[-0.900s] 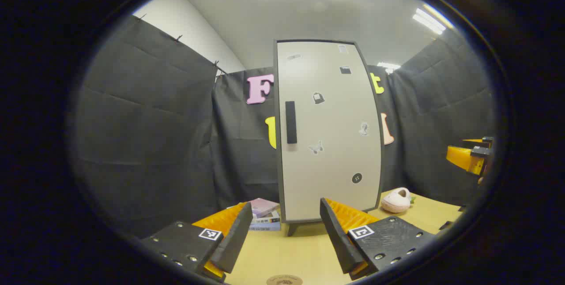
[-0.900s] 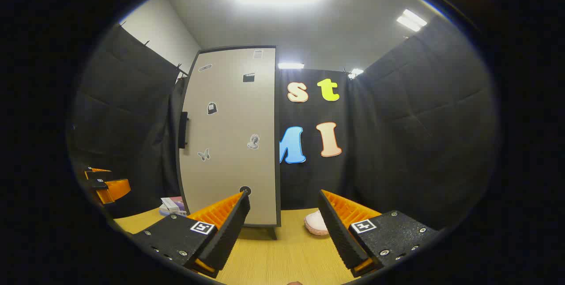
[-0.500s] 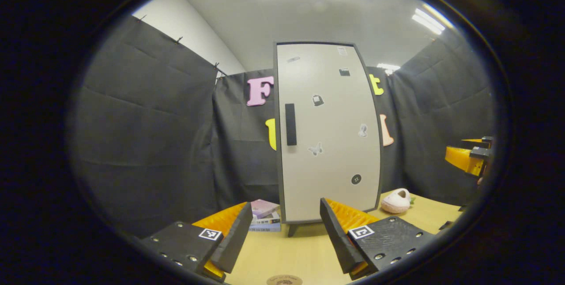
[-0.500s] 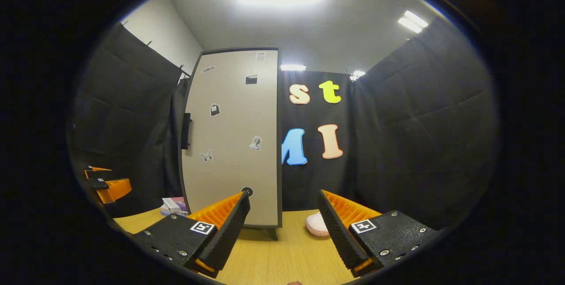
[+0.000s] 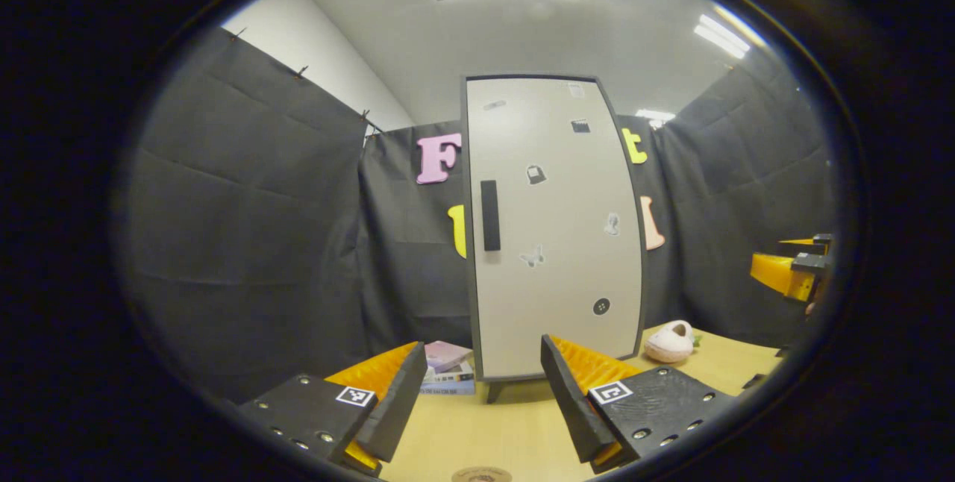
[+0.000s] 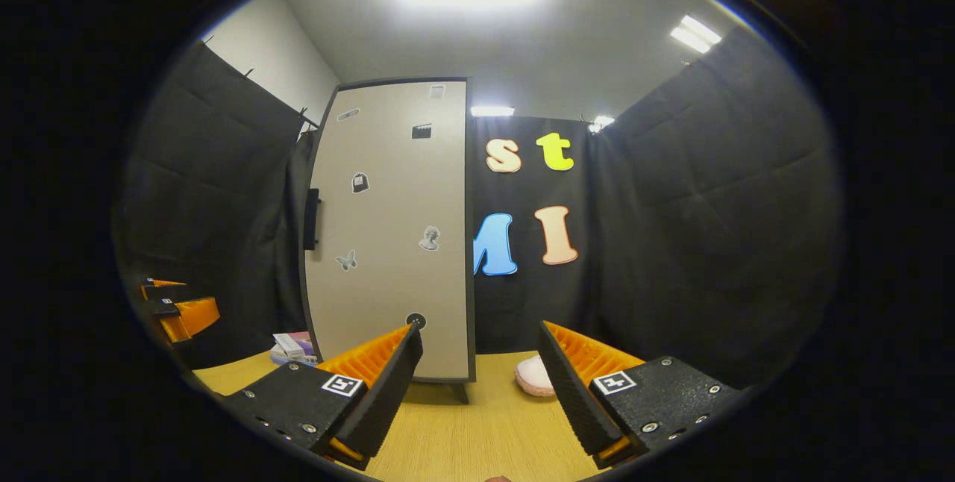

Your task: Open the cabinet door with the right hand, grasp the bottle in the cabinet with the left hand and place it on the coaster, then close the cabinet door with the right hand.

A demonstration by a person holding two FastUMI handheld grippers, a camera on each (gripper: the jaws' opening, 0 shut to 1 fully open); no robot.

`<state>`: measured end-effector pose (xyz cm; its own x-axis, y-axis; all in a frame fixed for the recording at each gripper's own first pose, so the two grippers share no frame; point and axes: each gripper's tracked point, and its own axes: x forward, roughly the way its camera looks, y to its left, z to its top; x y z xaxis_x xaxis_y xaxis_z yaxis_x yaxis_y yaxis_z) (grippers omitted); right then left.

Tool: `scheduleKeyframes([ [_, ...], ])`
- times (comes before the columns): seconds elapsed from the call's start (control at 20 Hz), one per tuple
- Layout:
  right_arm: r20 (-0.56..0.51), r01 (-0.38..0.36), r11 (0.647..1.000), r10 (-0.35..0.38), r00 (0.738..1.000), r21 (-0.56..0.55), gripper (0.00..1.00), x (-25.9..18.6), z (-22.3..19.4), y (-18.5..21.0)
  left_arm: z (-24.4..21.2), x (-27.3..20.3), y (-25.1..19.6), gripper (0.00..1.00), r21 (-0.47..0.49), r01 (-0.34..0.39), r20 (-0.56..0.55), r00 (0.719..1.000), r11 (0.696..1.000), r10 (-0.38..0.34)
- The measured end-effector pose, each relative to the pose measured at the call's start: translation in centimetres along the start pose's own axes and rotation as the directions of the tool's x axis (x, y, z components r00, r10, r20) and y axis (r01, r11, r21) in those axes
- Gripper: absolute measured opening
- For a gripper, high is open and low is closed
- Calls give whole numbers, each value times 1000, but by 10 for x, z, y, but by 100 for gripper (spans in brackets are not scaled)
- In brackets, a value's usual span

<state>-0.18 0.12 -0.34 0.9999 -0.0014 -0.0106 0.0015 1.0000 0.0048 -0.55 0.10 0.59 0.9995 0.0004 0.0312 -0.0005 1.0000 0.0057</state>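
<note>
A tall pale cabinet (image 5: 552, 228) with a dark frame stands on the wooden table, its door shut and a black handle (image 5: 489, 215) near the door's left edge. The bottle is hidden behind that door. In the right gripper view the cabinet (image 6: 388, 236) stands left of centre with its handle (image 6: 311, 218) at the far left edge. My left gripper (image 5: 481, 400) is open with nothing between its fingers, well short of the cabinet. My right gripper (image 6: 477, 392) is open too and holds nothing. A round coaster (image 5: 481, 474) peeks in at the bottom of the left gripper view.
A small stack of books (image 5: 446, 368) lies left of the cabinet's foot. A pink slipper (image 5: 670, 340) sits on the table to its right. The right gripper (image 5: 791, 273) shows at the far right of the left gripper view, the left gripper (image 6: 179, 312) at the right gripper view's far left.
Both views have shifted only slightly. The cabinet sits a little lower in the left gripper view. Both grippers stay open and the door stays shut.
</note>
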Motion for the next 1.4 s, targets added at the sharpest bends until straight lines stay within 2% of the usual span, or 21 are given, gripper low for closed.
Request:
scheduleKeyframes([
  [0.05,-2,-1,1000,1,1000,1,96,0,0,1,1,0,0,88,0,-2,1,1000,1000,2],
  [0.2,-10,-10,1000,10,1000,6,96,4,0,7,1,0,2,93,3,-16,7,1000,1000,16],
  [0.4,0,-54,998,54,999,19,96,14,10,25,1,-3,6,93,6,-49,14,999,999,49],
  [0.55,6,-94,995,93,996,28,96,26,18,45,5,-12,17,88,15,-85,18,996,996,85],
  [0.85,22,-179,983,179,984,35,96,54,35,89,2,-39,65,88,21,-167,10,986,986,167],
  [1.4,58,-286,954,282,958,88,96,111,67,182,-6,-77,141,88,49,-301,-6,953,952,301],
])
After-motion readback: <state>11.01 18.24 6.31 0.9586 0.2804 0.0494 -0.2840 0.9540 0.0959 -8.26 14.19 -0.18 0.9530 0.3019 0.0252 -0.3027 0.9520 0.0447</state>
